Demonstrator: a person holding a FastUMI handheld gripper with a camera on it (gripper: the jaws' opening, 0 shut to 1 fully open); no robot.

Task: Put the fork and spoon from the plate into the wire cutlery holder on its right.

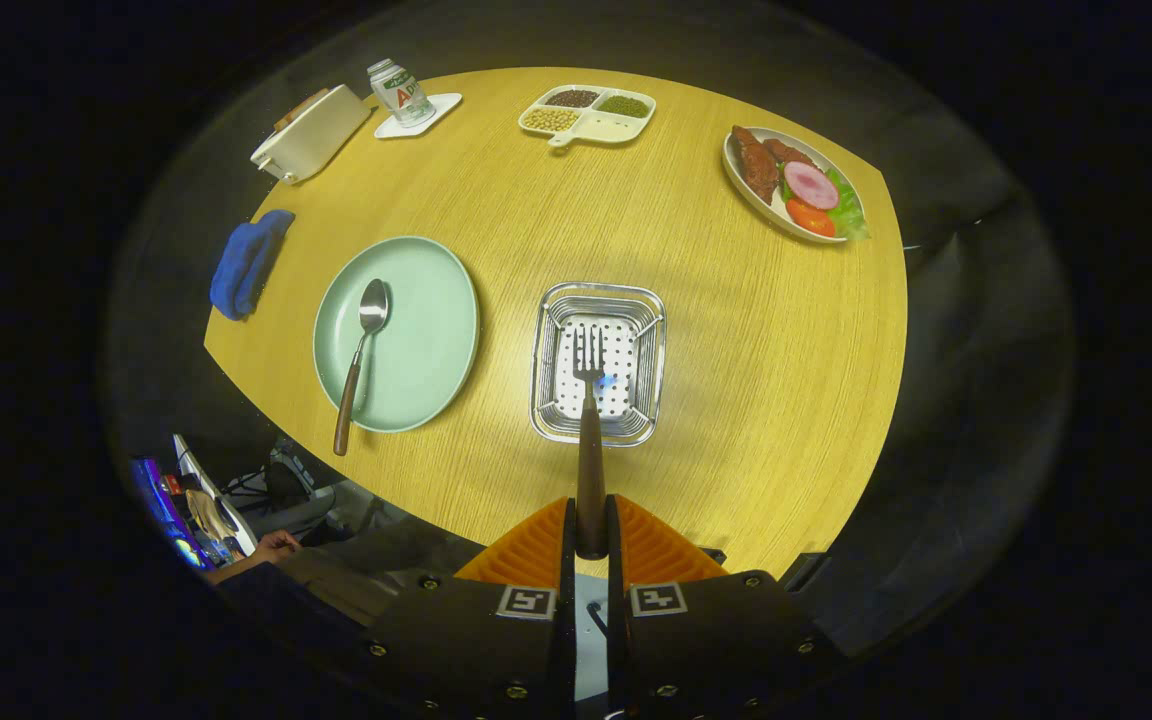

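My gripper point(591, 525) is shut on the brown handle of the fork point(590, 400), held high above the table. The fork points forward, its tines over the inside of the wire cutlery holder point(551, 345), a silver rectangular basket just ahead of the fingers. Left of the holder lies the pale green plate point(436, 310). The spoon point(361, 360) rests on it, bowl toward the far side, brown handle sticking out over the plate's near rim.
The round wooden table point(736, 400) also carries a blue cloth point(248, 262) at its left edge, a white toaster point(311, 135), a bottle on a coaster point(401, 95), a divided dish of beans point(588, 112) and a plate of food point(796, 185). A person's hand point(271, 545) shows below the table's near edge.
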